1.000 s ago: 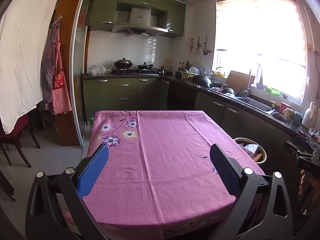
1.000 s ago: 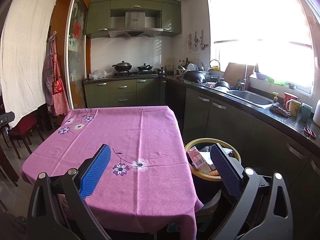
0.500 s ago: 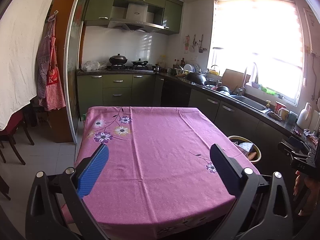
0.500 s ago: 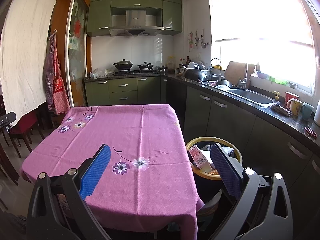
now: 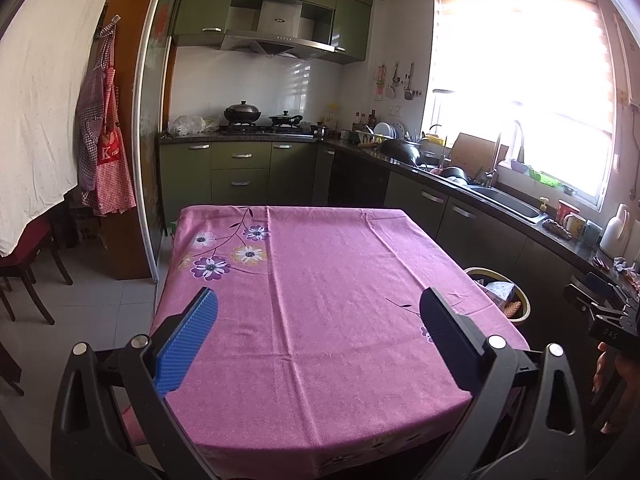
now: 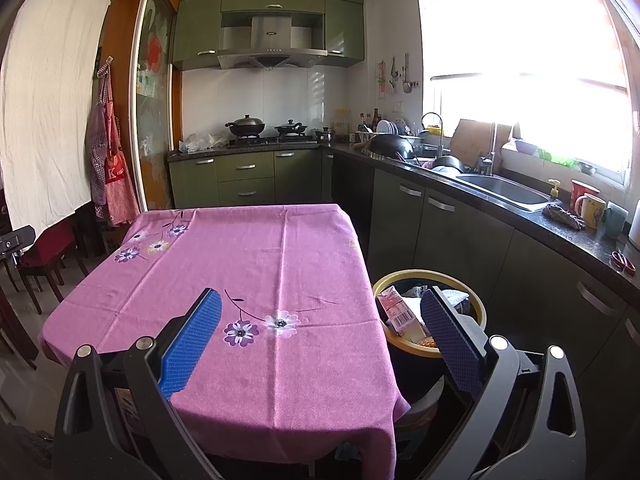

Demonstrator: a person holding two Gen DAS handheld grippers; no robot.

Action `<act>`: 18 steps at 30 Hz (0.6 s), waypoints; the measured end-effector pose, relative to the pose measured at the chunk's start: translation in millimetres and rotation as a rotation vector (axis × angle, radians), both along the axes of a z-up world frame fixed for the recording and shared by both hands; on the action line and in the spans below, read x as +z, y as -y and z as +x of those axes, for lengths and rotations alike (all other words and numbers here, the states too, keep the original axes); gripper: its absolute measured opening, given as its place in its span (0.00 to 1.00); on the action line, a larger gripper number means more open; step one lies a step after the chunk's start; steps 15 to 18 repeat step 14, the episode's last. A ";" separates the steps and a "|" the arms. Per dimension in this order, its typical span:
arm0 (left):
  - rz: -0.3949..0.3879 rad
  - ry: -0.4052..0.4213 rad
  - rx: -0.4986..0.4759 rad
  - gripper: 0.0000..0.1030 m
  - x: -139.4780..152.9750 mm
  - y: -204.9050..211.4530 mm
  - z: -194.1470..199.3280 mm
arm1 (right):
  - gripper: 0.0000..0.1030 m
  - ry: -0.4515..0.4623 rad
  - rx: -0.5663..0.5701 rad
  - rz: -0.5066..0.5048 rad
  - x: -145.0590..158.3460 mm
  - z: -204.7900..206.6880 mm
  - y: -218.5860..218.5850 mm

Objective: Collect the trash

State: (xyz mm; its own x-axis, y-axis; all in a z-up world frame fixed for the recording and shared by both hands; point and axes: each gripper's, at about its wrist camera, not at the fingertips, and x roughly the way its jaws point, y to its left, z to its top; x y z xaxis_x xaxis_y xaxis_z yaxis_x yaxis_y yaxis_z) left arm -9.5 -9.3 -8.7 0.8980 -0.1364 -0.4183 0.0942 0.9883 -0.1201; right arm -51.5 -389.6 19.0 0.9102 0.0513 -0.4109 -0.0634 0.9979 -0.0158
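A table under a pink flowered cloth (image 5: 320,280) (image 6: 248,264) fills the middle of both views, with nothing lying on it. To its right stands a yellow-rimmed bin (image 6: 400,280) (image 5: 522,300) holding a pink carton (image 6: 398,310), paper and other trash. My left gripper (image 5: 318,314) hangs open over the table's near edge, with nothing between its blue pads. My right gripper (image 6: 320,314) is open too, near the table's front right corner, its right finger (image 6: 452,340) in front of the bin. The right gripper's body (image 5: 600,308) and a hand show at the left wrist view's right edge.
Green cabinets and a dark counter (image 6: 520,216) with a sink (image 6: 504,192) run along the right wall under a bright window. The stove (image 5: 260,126) with pots stands at the back. Dark chairs (image 5: 24,276) and hanging aprons (image 5: 106,152) are at the left.
The left wrist view has drifted: the table sits a little farther off and more to the left than a second ago. The right wrist view has barely shifted. Both grippers stayed open.
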 end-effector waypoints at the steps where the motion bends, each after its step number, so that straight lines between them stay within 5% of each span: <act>1: 0.002 -0.004 0.002 0.93 -1.4 -0.5 1.8 | 0.95 -0.004 0.001 -0.001 -1.5 1.1 -0.6; 18: 0.036 -0.139 0.011 0.93 -40.6 -10.9 73.6 | 0.95 -0.103 0.039 -0.051 -26.5 60.5 -17.8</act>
